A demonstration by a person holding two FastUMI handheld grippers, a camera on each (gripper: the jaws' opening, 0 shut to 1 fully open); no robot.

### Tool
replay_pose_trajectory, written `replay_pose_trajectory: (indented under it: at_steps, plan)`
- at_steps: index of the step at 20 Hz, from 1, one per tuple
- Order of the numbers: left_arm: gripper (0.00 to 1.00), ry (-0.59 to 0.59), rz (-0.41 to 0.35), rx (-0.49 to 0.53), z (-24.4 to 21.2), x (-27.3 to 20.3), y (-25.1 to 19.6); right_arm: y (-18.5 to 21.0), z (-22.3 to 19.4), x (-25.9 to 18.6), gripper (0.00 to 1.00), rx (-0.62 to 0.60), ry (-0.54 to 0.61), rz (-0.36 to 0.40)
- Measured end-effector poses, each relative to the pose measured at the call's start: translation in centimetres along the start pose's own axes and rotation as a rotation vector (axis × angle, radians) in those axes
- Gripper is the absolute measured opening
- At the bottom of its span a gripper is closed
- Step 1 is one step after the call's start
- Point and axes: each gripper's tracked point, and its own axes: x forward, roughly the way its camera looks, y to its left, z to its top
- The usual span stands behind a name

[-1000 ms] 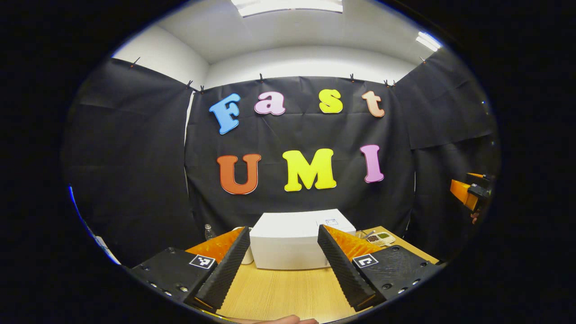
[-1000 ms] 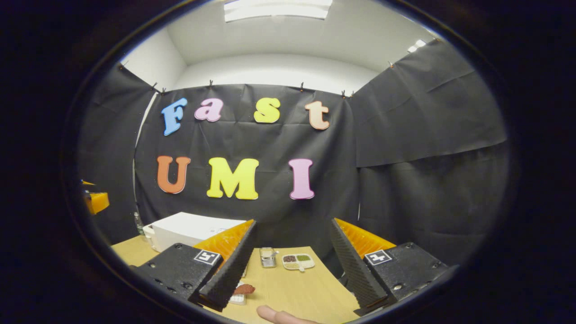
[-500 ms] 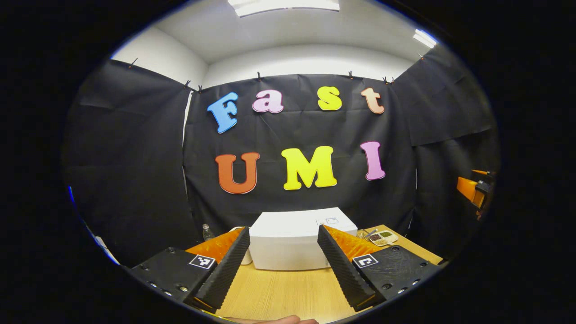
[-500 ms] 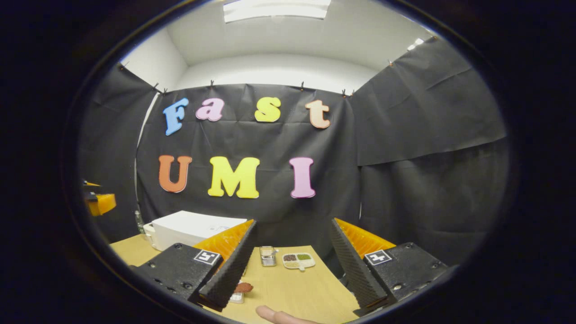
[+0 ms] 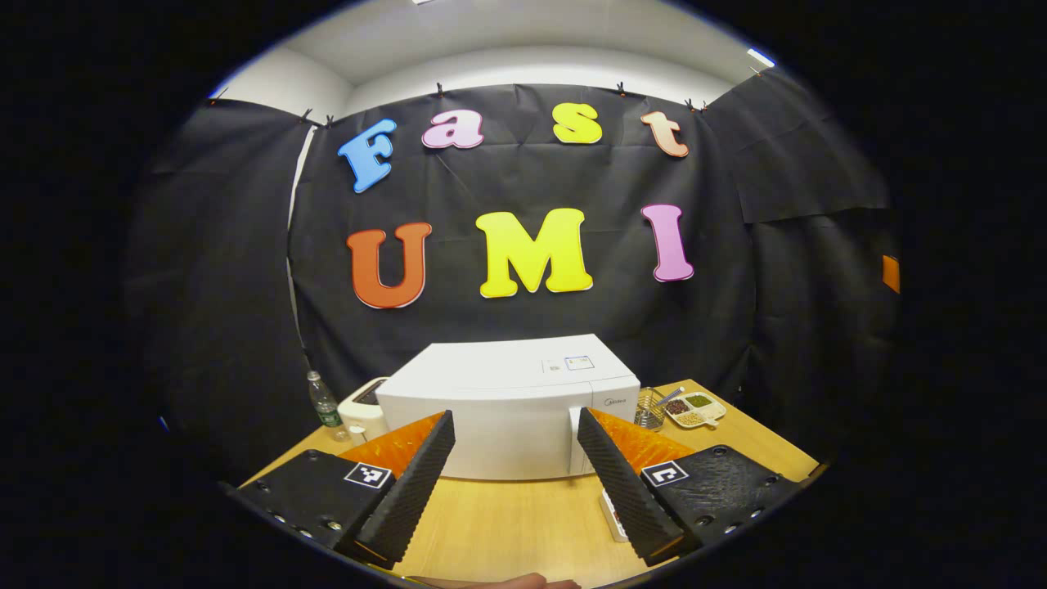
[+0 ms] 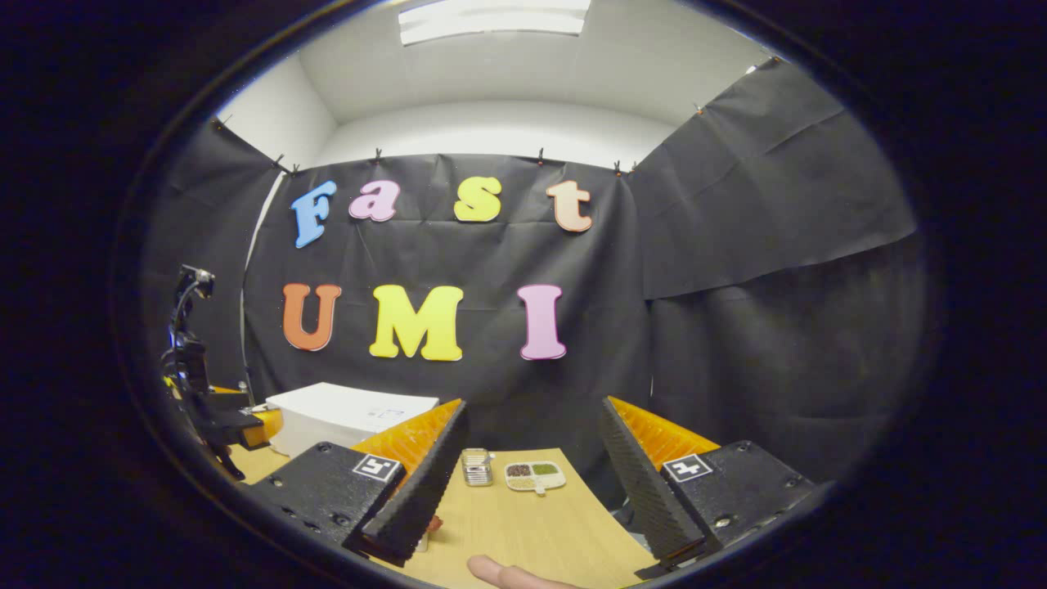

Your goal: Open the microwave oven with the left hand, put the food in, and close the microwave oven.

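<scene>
The white microwave (image 5: 499,405) stands on the wooden table (image 5: 507,532) with its door shut and a vertical handle (image 5: 576,442) at the door's right side. My left gripper (image 5: 514,424) is open and lined up straight in front of it, some way short of the door. In the right gripper view the microwave (image 6: 343,415) is at the left, with the left gripper (image 6: 217,409) beside it. My right gripper (image 6: 532,411) is open and holds nothing. The reddish-brown food (image 6: 432,522) on a white tray is mostly hidden behind my right gripper's left finger.
A plastic bottle (image 5: 325,402) and a small white appliance (image 5: 362,406) stand left of the microwave. A glass jar (image 6: 476,466) and a divided dish (image 6: 532,476) of grains sit at the table's far right. A fingertip (image 6: 507,573) shows at the bottom edge.
My left gripper has moved forward and tipped down toward the microwave, which now looks larger and shows its front. In the right gripper view the left gripper has come further into sight.
</scene>
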Motion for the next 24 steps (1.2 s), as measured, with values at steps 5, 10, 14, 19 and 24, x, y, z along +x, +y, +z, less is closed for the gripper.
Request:
replay_pose_trajectory:
  at_steps: [5, 10, 14, 19, 24]
  plan:
    - [0.95, 0.034, -0.031, -0.072, -5.2, 6.3, -1.7, -1.0, -2.0, 0.8, 1.0, 0.005, 0.004, 0.007]
    - [0.93, 0.066, -0.061, -0.075, -9.4, 10.6, -3.9, -1.2, -4.9, 2.0, 1.0, 0.019, 0.042, 0.027]
    - [0.93, 0.063, -0.117, -0.084, -11.0, 13.1, -6.0, -1.7, -6.0, 3.1, 1.0, 0.019, 0.046, 0.03]
    - [0.93, 0.076, -0.088, -0.053, -13.2, 15.8, -6.8, -2.5, -6.9, 3.7, 0.95, 0.002, 0.054, 0.031]
    - [0.88, 0.052, 0.011, -0.073, -13.8, 17.5, -5.0, -3.2, -7.8, 4.1, 1.0, 0.001, 0.063, 0.027]
